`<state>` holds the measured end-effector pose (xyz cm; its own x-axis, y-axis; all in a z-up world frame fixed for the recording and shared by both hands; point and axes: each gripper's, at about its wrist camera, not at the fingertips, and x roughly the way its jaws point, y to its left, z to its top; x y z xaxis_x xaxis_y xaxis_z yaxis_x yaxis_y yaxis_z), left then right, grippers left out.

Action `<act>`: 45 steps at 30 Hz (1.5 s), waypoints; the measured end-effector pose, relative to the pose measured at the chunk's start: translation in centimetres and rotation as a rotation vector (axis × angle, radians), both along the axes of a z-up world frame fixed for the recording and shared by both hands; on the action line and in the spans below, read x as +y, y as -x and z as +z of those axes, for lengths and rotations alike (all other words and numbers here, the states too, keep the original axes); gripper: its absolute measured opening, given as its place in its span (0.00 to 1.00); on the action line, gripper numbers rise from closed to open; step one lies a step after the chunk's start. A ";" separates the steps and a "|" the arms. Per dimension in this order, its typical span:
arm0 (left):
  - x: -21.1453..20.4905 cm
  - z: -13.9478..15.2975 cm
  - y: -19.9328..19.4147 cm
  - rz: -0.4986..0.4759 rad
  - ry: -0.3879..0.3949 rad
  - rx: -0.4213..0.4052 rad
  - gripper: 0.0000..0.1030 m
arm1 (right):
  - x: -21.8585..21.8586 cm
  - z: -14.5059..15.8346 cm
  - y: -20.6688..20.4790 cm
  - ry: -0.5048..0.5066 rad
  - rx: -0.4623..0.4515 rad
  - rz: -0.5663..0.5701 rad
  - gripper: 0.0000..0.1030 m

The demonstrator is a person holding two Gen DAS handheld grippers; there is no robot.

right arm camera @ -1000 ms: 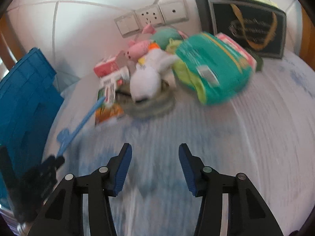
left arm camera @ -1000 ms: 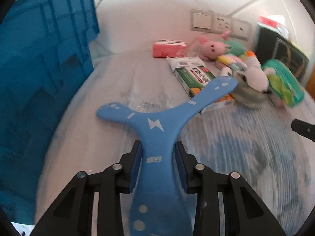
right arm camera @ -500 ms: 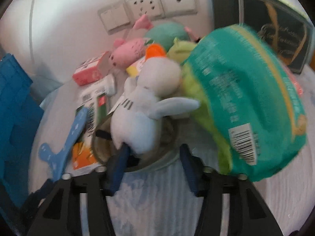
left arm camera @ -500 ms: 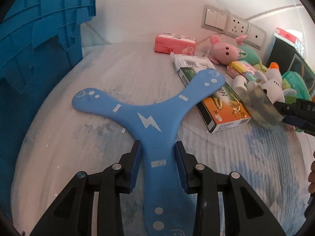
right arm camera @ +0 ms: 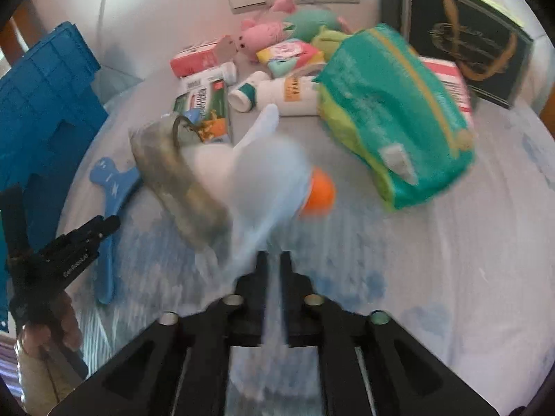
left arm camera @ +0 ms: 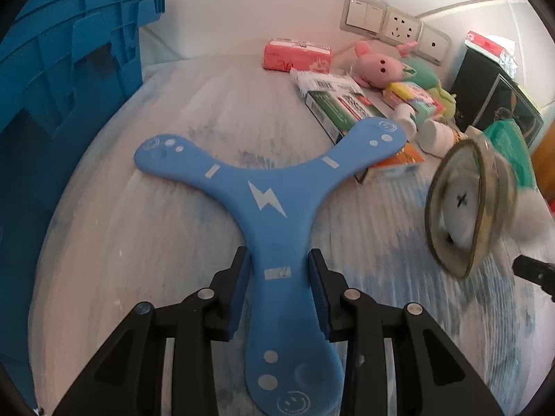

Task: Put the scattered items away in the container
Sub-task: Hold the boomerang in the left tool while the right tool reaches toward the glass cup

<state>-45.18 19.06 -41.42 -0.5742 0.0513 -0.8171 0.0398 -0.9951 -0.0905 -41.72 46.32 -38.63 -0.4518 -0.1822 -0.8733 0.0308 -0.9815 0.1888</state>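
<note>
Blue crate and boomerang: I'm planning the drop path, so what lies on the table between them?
Nothing: in the left wrist view, only bare tabletop separates the blue crate from the boomerang.

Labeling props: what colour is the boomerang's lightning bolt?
White, on the blue boomerang; clearest in the left wrist view.

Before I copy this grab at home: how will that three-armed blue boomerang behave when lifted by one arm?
The blue boomerang probably stays stiff: its two free arms hold flat beyond the left gripper. It looks thin, so likely light. Gripped far from its middle, it may swing or twist between the pads.
</note>
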 end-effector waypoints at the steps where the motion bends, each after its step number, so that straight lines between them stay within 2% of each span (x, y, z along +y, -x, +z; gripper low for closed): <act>1: -0.1 -0.2 -0.3 -0.005 -0.003 -0.008 0.33 | 0.2 0.1 -0.7 -0.002 -0.003 -0.016 0.17; 3: -0.2 -0.5 -0.6 -0.010 -0.005 -0.007 0.36 | 1.3 0.6 -1.7 0.002 -0.007 -0.053 0.17; 5: 0.1 -0.5 -0.6 -0.015 0.009 -0.006 0.42 | 2.0 1.6 -1.8 0.006 0.027 -0.066 0.19; 6: 0.3 -0.5 -0.5 -0.016 0.015 -0.006 0.45 | 2.1 2.3 -1.3 0.004 0.057 -0.068 0.25; 7: 0.5 -0.6 -0.4 -0.022 0.017 -0.007 0.53 | 1.9 2.6 -0.6 0.001 0.081 -0.065 0.36; 8: 0.9 -0.7 -0.3 -0.034 0.022 -0.006 0.61 | 1.8 2.8 -0.1 0.005 0.102 -0.059 0.43; 9: 1.2 -0.7 -0.4 -0.038 0.035 -0.002 0.61 | 1.6 2.9 1.0 0.022 0.133 -0.048 0.51; 11: 1.4 -0.8 -0.7 -0.030 0.051 0.012 0.60 | 1.1 2.3 3.0 0.047 0.151 -0.040 0.51; 12: 1.2 -0.8 -0.9 -0.016 0.056 0.022 0.55 | 1.0 2.0 4.0 0.067 0.162 -0.036 0.51; 13: 0.9 -0.7 -1.1 0.006 0.063 0.029 0.41 | 0.9 1.8 4.8 0.076 0.176 -0.039 0.51; 14: 0.4 -0.6 -1.1 0.022 0.056 0.030 0.37 | 0.6 1.7 6.0 0.074 0.204 -0.047 0.51; 16: -0.5 -0.5 -1.1 0.041 0.033 0.029 0.35 | -0.4 1.6 7.8 0.082 0.244 -0.015 0.50; 18: -1.0 -0.5 -0.9 0.057 0.046 0.024 0.34 | -1.5 1.3 9.4 0.069 0.256 0.027 0.50; 19: -1.1 -0.5 -0.9 0.057 0.049 0.024 0.34 | -2.0 0.8 10.1 0.043 0.243 0.045 0.50; 21: -1.2 -0.5 -1.1 0.052 0.060 0.021 0.34 | -2.4 -1.0 11.5 -0.006 0.157 0.039 0.48; 24: -1.3 -0.4 -1.9 0.013 0.057 0.015 0.34 | -1.6 -0.6 10.1 0.010 0.088 0.020 0.39; 26: -1.1 -0.3 -2.7 -0.016 0.061 0.005 0.34 | -2.0 -0.5 8.0 0.002 0.052 0.058 0.38; 29: -0.8 -0.2 -4.4 -0.044 0.052 -0.018 0.34 | -3.5 -0.9 4.2 0.057 -0.052 0.141 0.38; 32: -0.3 -0.1 -6.5 -0.062 0.064 -0.044 0.34 | -4.3 -1.3 1.0 0.082 -0.072 0.188 0.38; 36: -0.4 0.1 -8.8 -0.047 0.040 -0.075 0.34 | -3.0 0.0 -1.1 0.101 -0.031 0.157 0.38; 38: -0.6 0.4 -9.5 -0.009 0.018 -0.068 0.34 | -2.2 0.9 -0.7 0.089 -0.001 0.141 0.39; 40: -0.6 1.1 -10.1 0.034 0.020 -0.042 0.34 | -2.0 1.5 -0.2 0.129 0.001 0.127 0.39; 45: -0.8 1.6 -11.5 0.102 0.047 -0.047 0.34 | -5.4 3.0 0.2 0.199 0.041 0.250 0.49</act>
<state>-33.69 18.30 -39.84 -0.5358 -0.0448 -0.8432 0.1445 -0.9887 -0.0393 -41.87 40.89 -35.65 -0.4056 -0.4572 -0.7915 0.2776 -0.8866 0.3699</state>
